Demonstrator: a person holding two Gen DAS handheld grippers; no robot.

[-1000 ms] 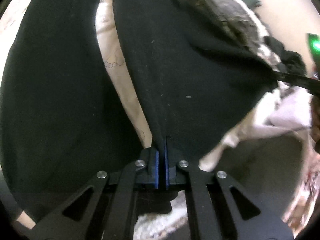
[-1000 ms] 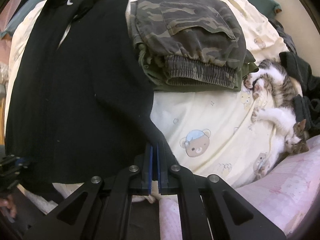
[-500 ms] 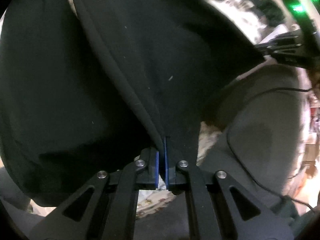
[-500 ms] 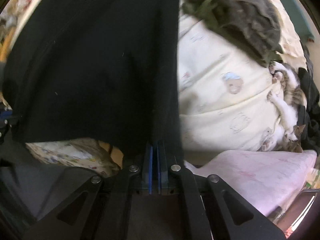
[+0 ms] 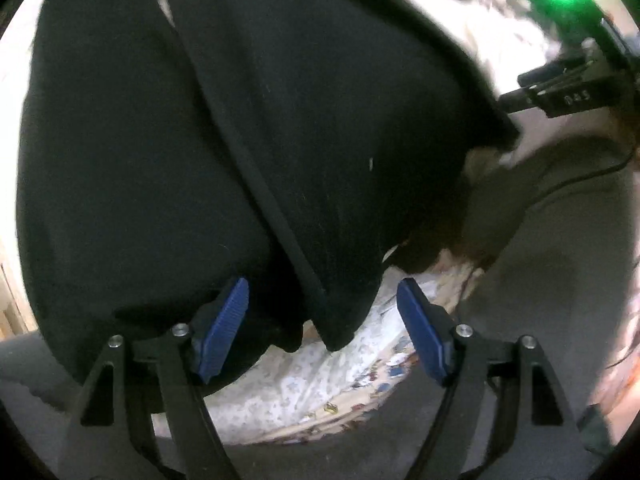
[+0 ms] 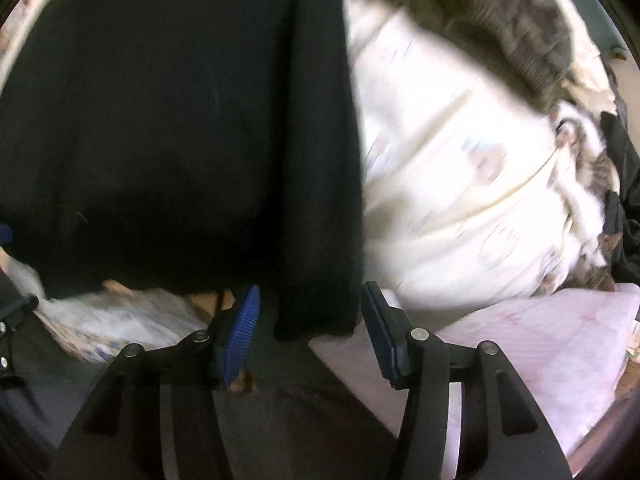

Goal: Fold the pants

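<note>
Black fabric fills both views: the black pants (image 5: 248,128) lie spread over the cream bedsheet (image 6: 448,168), their near edge hanging at the mattress edge between our tongs. Our left gripper (image 5: 320,328) is opening, its blue pads standing clear on either side of a drooping corner of cloth; nothing presses on it. Our right gripper (image 6: 310,332) is opening too, with a hem strip hanging between the pads but untouched. Both views are blurred. We judge the main risk to be the released edge sliding off the bed under its own weight and spoiling the layout. A tabby cat (image 6: 588,184) lies just beyond the sheet's fold, and folded camouflage trousers (image 6: 500,20) sit near; a careless sweep of cloth could catch either.
</note>
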